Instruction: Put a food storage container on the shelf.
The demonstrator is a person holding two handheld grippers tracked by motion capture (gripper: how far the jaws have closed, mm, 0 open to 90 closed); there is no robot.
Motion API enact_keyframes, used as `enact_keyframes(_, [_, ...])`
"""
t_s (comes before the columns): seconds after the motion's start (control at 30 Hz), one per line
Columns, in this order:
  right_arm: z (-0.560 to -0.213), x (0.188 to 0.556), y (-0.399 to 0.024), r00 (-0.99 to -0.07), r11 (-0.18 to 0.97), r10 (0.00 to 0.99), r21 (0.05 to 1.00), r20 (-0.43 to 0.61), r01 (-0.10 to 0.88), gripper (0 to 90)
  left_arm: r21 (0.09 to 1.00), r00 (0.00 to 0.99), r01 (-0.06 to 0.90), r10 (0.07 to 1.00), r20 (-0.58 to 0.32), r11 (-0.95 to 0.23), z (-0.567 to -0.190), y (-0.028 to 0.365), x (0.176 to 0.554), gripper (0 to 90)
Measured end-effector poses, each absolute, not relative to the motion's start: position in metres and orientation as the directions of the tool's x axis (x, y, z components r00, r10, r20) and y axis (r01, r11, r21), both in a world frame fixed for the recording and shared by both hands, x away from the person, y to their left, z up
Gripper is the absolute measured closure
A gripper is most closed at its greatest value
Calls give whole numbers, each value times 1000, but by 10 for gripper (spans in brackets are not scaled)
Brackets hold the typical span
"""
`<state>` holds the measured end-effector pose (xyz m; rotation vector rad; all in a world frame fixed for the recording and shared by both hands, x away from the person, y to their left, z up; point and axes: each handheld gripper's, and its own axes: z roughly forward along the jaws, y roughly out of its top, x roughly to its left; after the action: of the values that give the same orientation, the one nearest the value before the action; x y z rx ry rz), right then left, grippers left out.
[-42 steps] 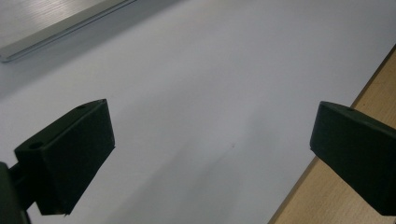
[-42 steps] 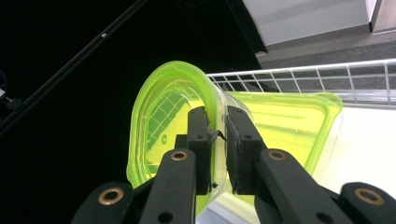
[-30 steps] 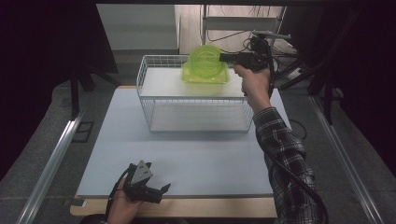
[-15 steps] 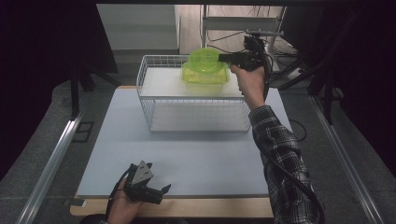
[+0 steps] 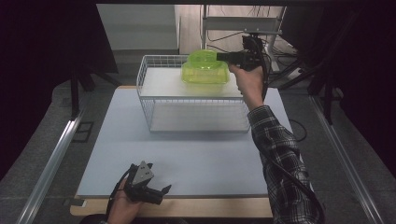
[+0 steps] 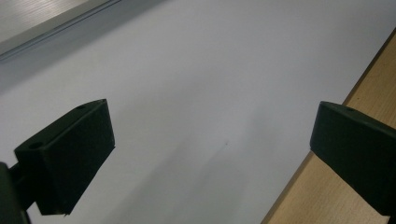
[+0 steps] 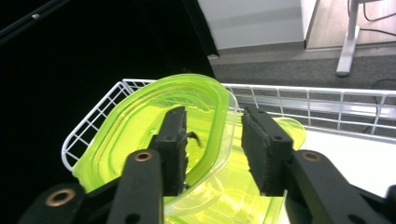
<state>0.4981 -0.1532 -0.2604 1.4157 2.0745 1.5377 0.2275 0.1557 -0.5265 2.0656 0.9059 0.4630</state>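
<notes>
Inside wire basket (image 5: 154, 100), apparently tilted green container (image 5: 205, 70).

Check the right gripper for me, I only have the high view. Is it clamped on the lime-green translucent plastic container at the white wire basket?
Observer: No. The right gripper has just been opening. The lime-green translucent plastic container has its wall between the fingers, with a gap at the outer one.
Operator: Container level?
Observer: Tilted. It lies on another green plastic piece by the white wire basket rim. I cannot tell if that piece is a lid.
Operator: Left gripper?
Observer: The left gripper is open with nothing between its fingers, over the white mat beside the wooden table edge.
</notes>
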Motion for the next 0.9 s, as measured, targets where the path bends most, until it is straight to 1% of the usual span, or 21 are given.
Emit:
enact_keyframes(0.03, [-260,498,-154,-527,5,771,823,358,567,563,800,674,439,739,7,-408,-526,156,228,0])
enact_keyframes(0.07, [-260,498,-154,-527,5,771,823,358,567,563,800,674,439,739,7,-408,-526,156,228,0])
enact_keyframes(0.17, [-258,494,-157,-553,15,753,830,358,558,478,800,673,440,740,6,-407,-526,156,228,0])
enact_keyframes(0.23, [-257,492,-158,-559,18,748,831,358,556,466,799,674,440,739,8,-409,-526,156,228,0])
enact_keyframes(0.27, [-257,490,-159,-577,25,736,837,355,546,433,799,674,442,739,6,-409,-527,155,228,0])
enact_keyframes(0.33, [-257,489,-159,-582,31,735,839,349,543,424,798,673,442,739,6,-409,-527,155,228,0])
enact_keyframes(0.4, [-257,486,-160,-600,49,725,844,338,535,388,799,673,442,740,6,-409,-527,156,228,0])
enact_keyframes(0.53, [-260,477,-160,-622,86,721,851,305,518,355,798,672,441,740,10,-411,-526,156,228,0])
enact_keyframes(0.9, [-273,458,-163,-668,121,677,850,307,513,317,798,672,442,741,9,-410,-527,155,228,0])
